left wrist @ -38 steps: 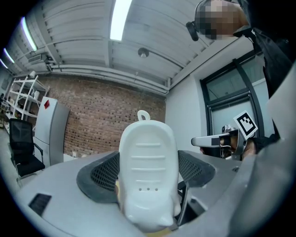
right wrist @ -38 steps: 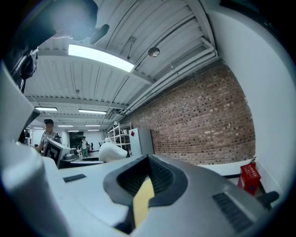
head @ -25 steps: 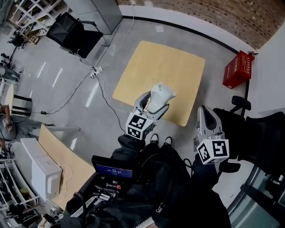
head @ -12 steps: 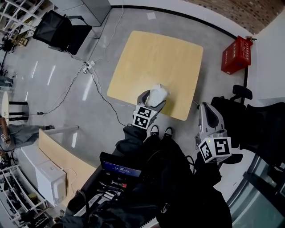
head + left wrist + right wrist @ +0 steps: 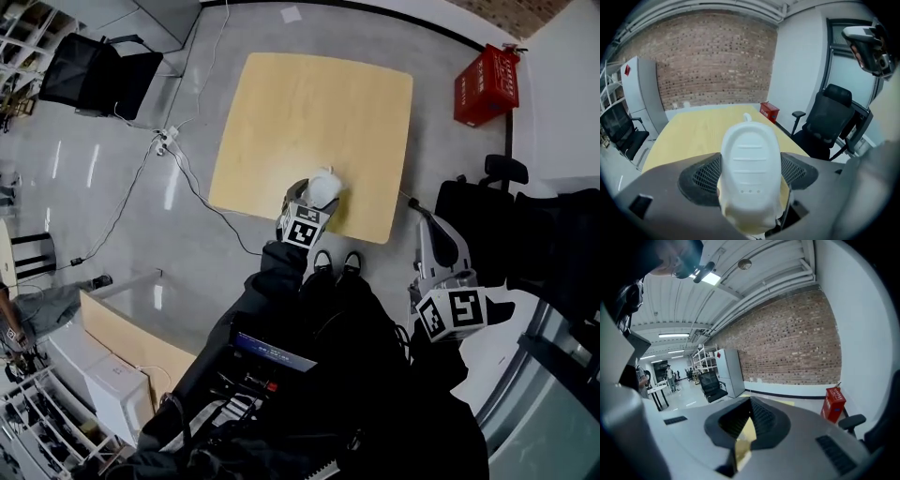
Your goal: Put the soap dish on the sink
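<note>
L claw [image 5: 315, 200] fwd over table [image 5: 309, 103] | soap dish [image 5: 750, 164] clamped in it | R claw [image 5: 749, 425] closed

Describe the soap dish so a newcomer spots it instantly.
Find the square light-wood table on the grey floor. At its near edge, the left gripper clamps the soap dish: white, oval, ribbed plastic, unlike the dark grey tongs on either side of it.

Bright, even indoor light; ceiling lamp [image 5: 711, 278] glows overhead; glare streaks on floor [image 5: 94, 164]; strong fisheye bend, dark vignette corners; soap dish [image 5: 750, 168] near lens slightly soft
</note>
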